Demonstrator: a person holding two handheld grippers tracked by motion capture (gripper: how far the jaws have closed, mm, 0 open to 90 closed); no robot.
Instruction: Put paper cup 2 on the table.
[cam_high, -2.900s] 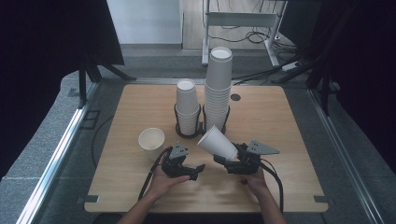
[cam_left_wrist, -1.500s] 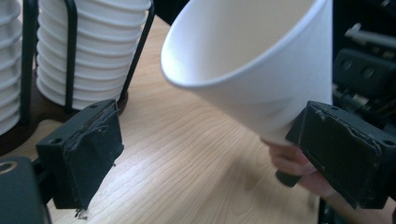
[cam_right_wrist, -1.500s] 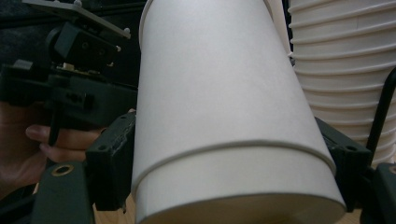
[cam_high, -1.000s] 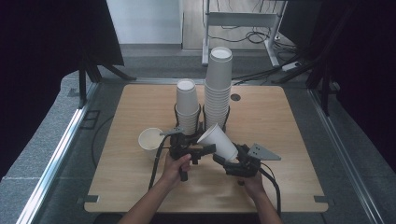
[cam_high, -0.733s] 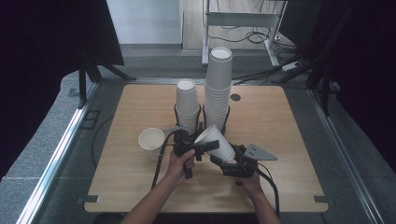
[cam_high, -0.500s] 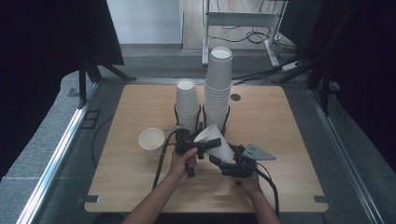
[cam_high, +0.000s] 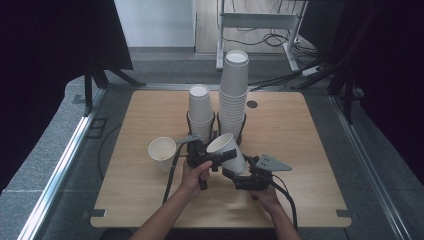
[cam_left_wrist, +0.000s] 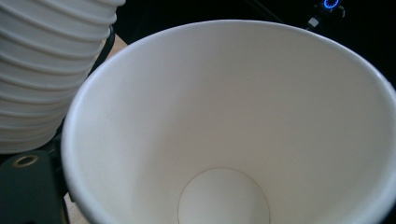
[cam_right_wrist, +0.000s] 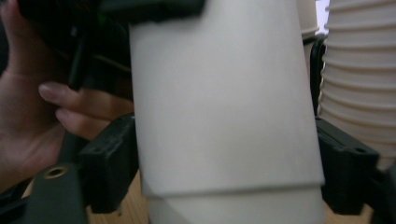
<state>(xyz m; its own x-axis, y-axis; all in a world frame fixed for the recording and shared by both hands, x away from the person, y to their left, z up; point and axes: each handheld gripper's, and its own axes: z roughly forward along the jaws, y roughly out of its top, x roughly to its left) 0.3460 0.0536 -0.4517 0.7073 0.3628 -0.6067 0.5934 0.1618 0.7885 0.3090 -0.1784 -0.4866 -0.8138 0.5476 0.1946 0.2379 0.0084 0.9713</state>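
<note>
Both tongs meet at one white paper cup (cam_high: 227, 150), held tilted above the near middle of the worktop (cam_high: 300, 130) with its mouth turned up and to the left. Left tongs (cam_high: 216, 159) have just been closing, and in the high view they sit at the cup's rim, one jaw lying across the mouth; whether the pads already press on the wall I cannot tell. The left gripper view looks straight into that cup (cam_left_wrist: 224, 126), down to its round bottom. Right tongs (cam_high: 239, 174) have just been opening a little; in the right gripper view the cup's wall (cam_right_wrist: 224, 102) stands between the two black jaws, which sit against it on either side near the base. A second single cup (cam_high: 162, 152) stands upright just left of the left hand (cam_high: 192, 177). Behind them are two stacks in a black holder (cam_high: 216, 129): a shorter stack (cam_high: 200, 107) on the left and a taller stack (cam_high: 234, 90) on the right, their cups too tightly nested to count exactly.
</note>
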